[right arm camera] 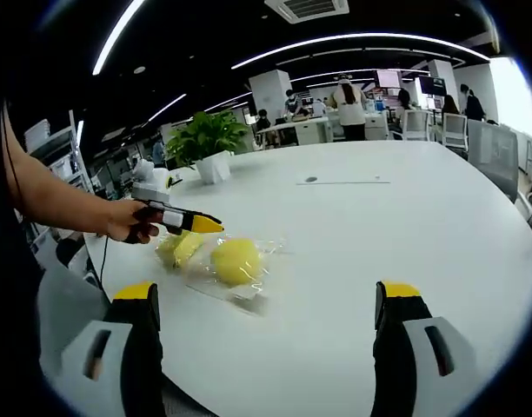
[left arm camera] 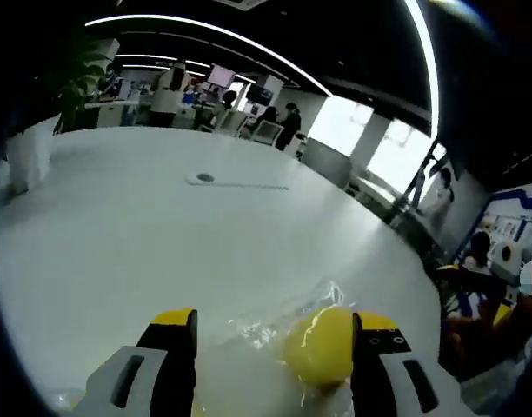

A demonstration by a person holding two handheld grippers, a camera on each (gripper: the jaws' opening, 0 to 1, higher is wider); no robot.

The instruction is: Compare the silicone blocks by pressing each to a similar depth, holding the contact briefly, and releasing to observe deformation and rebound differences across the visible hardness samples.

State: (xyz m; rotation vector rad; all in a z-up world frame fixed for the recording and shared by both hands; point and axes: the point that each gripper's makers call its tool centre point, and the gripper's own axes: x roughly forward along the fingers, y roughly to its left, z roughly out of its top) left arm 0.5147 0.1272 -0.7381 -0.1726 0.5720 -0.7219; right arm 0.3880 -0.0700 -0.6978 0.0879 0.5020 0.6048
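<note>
The left claw (left arm camera: 275,347) stands wide around a yellow silicone block (left arm camera: 322,345) in clear wrap on the white bench (left arm camera: 162,217), likely to press it. The right claw (right arm camera: 266,321) waits wide, holding nothing.

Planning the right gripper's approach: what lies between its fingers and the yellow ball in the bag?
In the right gripper view, only bare white table separates the right gripper from the ball; the left gripper sits on the ball's far side.

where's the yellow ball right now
In the right gripper view the ball lies in clear plastic on the white table, beside the left gripper, left of centre.
</note>
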